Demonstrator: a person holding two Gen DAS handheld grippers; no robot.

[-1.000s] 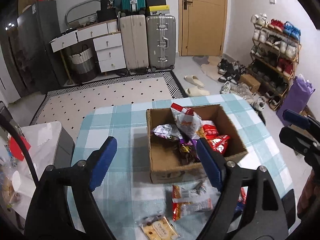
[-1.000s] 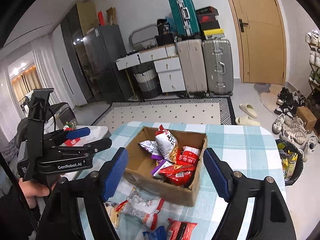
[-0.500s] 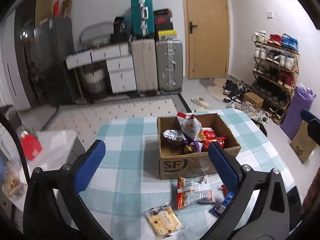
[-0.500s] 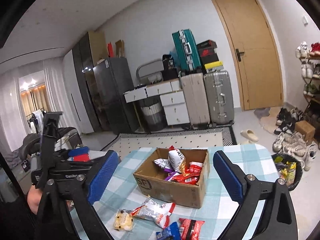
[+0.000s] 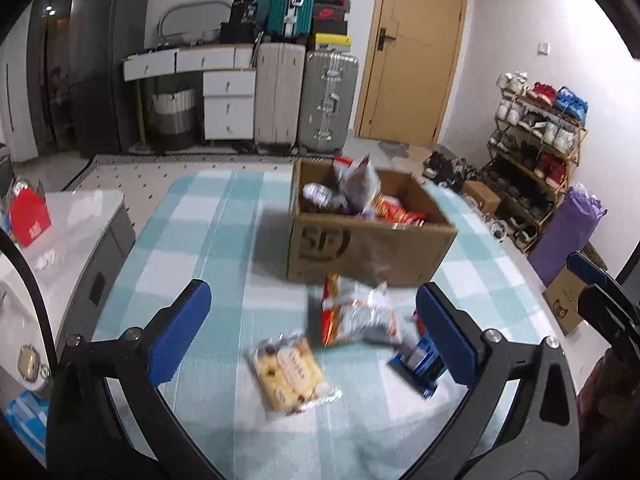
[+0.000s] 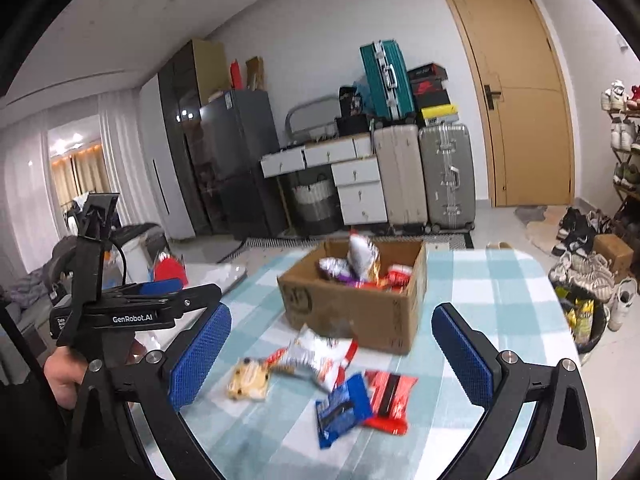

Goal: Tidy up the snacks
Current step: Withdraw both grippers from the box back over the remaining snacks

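A cardboard box [image 5: 372, 240] holding several snack packets stands on the checked tablecloth [image 5: 208, 248]; it also shows in the right wrist view [image 6: 352, 304]. In front of it lie a silver-red chip bag [image 5: 352, 316], a yellow biscuit pack [image 5: 290, 376] and a blue packet [image 5: 420, 364]. The right wrist view shows the chip bag [image 6: 316, 356], biscuit pack [image 6: 248, 380], blue packet [image 6: 344, 408] and a red packet [image 6: 388, 400]. My left gripper [image 5: 312, 332] is open and empty above the loose snacks. My right gripper [image 6: 332, 356] is open and empty, held back from the box.
A white side cabinet [image 5: 60, 232] with a red bag stands left of the table. Suitcases [image 5: 304, 100], drawers, a door and a shoe rack [image 5: 532, 140] line the room. A bin [image 6: 580, 320] sits right of the table.
Both grippers have pulled back and lowered away from the box, so the loose snacks in front of it come into fuller view. Both stay open and empty.
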